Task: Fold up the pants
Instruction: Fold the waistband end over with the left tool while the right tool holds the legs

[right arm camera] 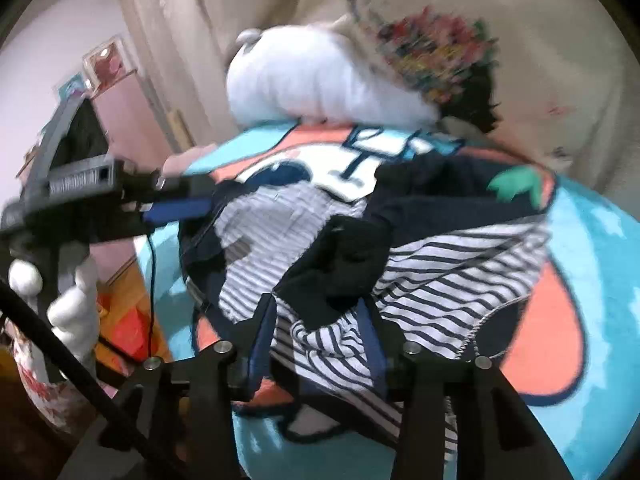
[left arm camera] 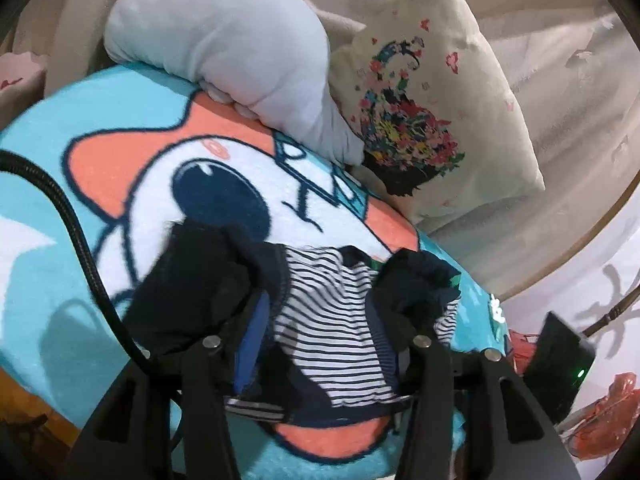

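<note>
Navy pants with a striped white lining lie crumpled on a turquoise cartoon blanket. In the left wrist view my left gripper stands open, and the striped cloth lies loosely between its blue-padded fingers. A dark bunch of fabric is draped over its right finger. The right wrist view shows the same pants spread on the blanket. My right gripper is open around a striped fold. The left gripper reaches in from the left at the pants' far edge.
A pale grey plush pillow and a floral cushion lean at the back of the blanket. A black cable crosses the left side. A black device with a green light sits at the right. White figurines stand at the left.
</note>
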`<control>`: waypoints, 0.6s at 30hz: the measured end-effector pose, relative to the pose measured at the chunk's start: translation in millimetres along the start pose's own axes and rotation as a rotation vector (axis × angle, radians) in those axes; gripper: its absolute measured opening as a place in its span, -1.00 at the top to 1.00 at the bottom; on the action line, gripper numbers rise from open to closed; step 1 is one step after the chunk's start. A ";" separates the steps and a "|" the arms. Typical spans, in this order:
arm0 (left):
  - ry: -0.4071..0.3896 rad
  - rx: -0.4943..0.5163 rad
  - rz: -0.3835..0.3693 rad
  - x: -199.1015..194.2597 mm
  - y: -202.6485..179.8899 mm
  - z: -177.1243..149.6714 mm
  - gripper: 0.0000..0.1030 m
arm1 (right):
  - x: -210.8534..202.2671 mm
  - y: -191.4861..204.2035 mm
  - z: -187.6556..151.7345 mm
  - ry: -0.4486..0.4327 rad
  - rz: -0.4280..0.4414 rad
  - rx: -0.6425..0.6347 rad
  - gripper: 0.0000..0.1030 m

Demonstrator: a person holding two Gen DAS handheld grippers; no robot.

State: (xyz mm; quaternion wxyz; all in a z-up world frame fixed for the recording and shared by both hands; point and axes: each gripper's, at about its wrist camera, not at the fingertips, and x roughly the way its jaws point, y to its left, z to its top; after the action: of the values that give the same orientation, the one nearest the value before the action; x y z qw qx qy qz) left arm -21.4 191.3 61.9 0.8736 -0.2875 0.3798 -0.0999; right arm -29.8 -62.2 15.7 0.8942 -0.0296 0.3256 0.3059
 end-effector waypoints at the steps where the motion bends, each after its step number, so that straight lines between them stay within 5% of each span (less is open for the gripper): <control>1: -0.003 -0.003 0.001 -0.7 2.4 -0.2 0.03 | -1.7 -2.0 3.5 -0.014 -0.034 0.003 -0.01; 7: 0.001 -0.014 -0.003 -3.2 9.5 -4.6 0.03 | 10.9 -10.6 22.0 -0.043 -0.158 0.039 -0.14; 14: -0.003 -0.025 0.001 -4.5 12.0 -6.0 0.02 | 60.0 -4.3 32.2 0.035 -0.330 -0.018 -0.31; 18: -0.009 -0.026 0.000 -10.3 15.2 -7.4 0.02 | 68.0 -16.0 33.0 0.051 -0.388 -0.003 0.44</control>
State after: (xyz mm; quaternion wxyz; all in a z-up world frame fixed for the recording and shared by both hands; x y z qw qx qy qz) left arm -34.5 204.5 55.3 0.8715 -0.2993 0.3770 -0.0938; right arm 38.7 -31.0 -1.6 0.9279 -0.1006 0.3358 0.1272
